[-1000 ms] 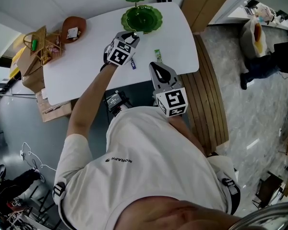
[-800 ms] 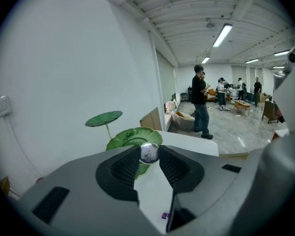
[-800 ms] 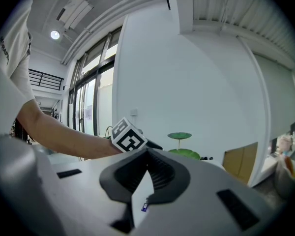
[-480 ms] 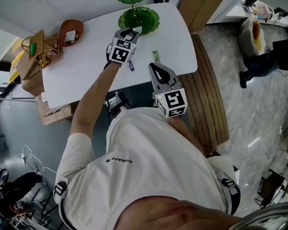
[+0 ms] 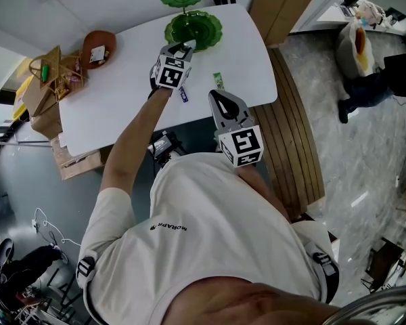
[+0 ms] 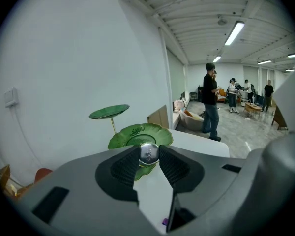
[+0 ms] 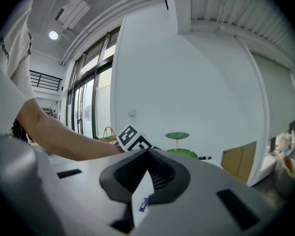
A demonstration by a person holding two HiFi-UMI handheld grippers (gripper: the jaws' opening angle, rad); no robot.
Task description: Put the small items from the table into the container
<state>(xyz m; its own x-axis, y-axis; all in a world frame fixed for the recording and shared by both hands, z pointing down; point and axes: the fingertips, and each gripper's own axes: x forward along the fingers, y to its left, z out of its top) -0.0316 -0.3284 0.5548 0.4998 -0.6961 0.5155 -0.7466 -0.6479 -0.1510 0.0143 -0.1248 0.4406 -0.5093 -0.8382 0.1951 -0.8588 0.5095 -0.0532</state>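
My left gripper (image 5: pixel 184 47) reaches over the white table (image 5: pixel 122 97) to the near rim of the green leaf-shaped tiered dish (image 5: pixel 193 29). In the left gripper view it (image 6: pixel 149 154) is shut on a small round silver item (image 6: pixel 149 151), held just in front of the dish's lower tier (image 6: pixel 137 132). My right gripper (image 5: pixel 216 94) hangs near the table's front edge, shut and empty (image 7: pixel 148 155). A purple wrapped item (image 5: pixel 184 95) lies on the table between the two grippers. A green wrapped item (image 5: pixel 219 80) lies just past the right gripper's tip.
A brown bowl (image 5: pixel 98 48) with a white item in it and a wicker basket (image 5: pixel 51 65) stand at the table's left end. Cardboard (image 5: pixel 284 9) leans by the far right corner. A wooden bench (image 5: pixel 294 134) runs along the table's right side. People stand far off (image 6: pixel 210 100).
My left gripper has edged closer to the green dish's rim with the silver item in it. The right gripper has stayed where it was.
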